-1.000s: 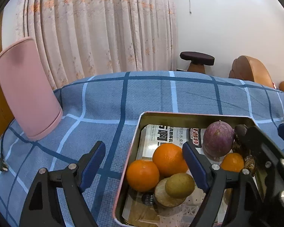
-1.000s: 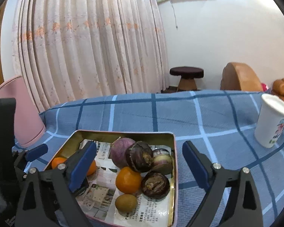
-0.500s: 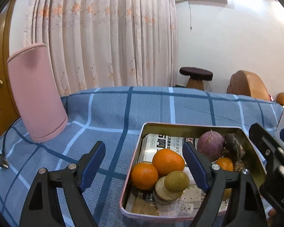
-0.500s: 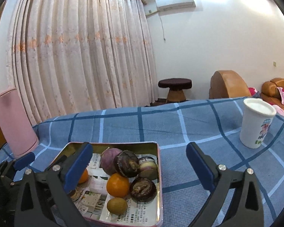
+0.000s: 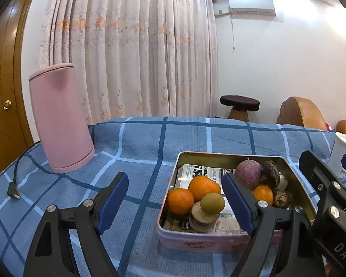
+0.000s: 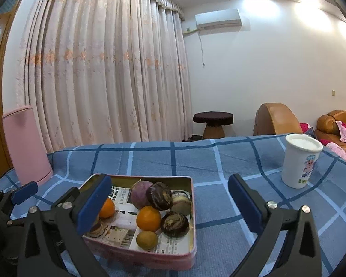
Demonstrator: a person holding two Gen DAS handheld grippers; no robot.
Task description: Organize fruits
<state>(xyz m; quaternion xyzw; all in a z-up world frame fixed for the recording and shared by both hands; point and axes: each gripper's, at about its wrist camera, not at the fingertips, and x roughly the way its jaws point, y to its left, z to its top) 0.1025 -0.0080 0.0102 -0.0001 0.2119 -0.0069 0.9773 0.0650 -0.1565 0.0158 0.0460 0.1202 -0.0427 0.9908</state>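
A pink metal tin (image 5: 219, 154) lined with newspaper sits on the blue checked cloth. It holds oranges (image 5: 181, 201), a brown-green fruit (image 5: 212, 204) on a tan slice, a purple round fruit (image 5: 248, 177) and dark brown fruits (image 5: 269, 175). My left gripper (image 5: 173, 191) hangs open in front of the tin's left half, above the cloth, with nothing held. In the right wrist view the tin (image 6: 150, 177) lies low and left, with an orange (image 6: 148, 218) and a dark fruit (image 6: 174, 224) near its front. My right gripper (image 6: 168, 189) stands wide open and empty, back from the tin.
A tall pink cylinder (image 5: 60, 120) stands at the left on the cloth, with a black cord and plug (image 5: 12, 189) beside it. A white paper cup (image 6: 299, 161) stands to the right. Beyond the table's far edge are a curtain, a stool and brown sofas.
Both grippers have drawn back from the tin and tilted up, so more of the room shows. The right jaws have spread a little wider. The fruit has not moved.
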